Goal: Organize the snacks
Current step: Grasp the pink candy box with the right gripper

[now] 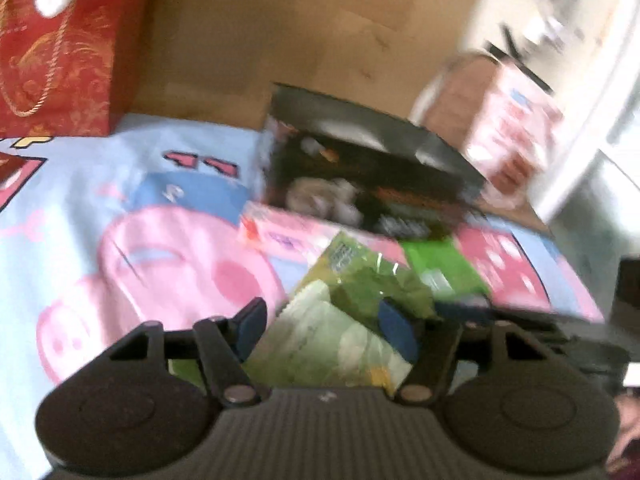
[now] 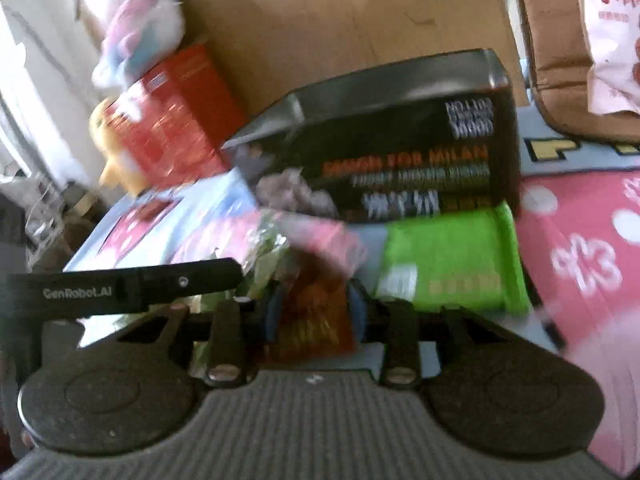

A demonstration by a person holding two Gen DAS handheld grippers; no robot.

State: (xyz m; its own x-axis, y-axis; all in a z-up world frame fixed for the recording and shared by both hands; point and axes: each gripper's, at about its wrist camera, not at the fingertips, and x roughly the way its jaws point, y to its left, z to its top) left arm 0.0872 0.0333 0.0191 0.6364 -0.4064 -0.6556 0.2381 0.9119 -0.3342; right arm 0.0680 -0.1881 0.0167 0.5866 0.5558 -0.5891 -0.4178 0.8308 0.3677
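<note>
My home, a cartoon pig cloth (image 1: 120,248) under my snacks, red gift bag (image 1: 60,52) far left, cardboard (image 1: 300,28) behind.

light: daylight, bright, blown out white right of the black box (image 1: 360,168) in the left wrist view, left of it in the right wrist view | glare: pale sheen on the box's top | blur: motion smear throughout, box lettering barely legible | distortion: fisheye bending at edges, dark corners
</note>
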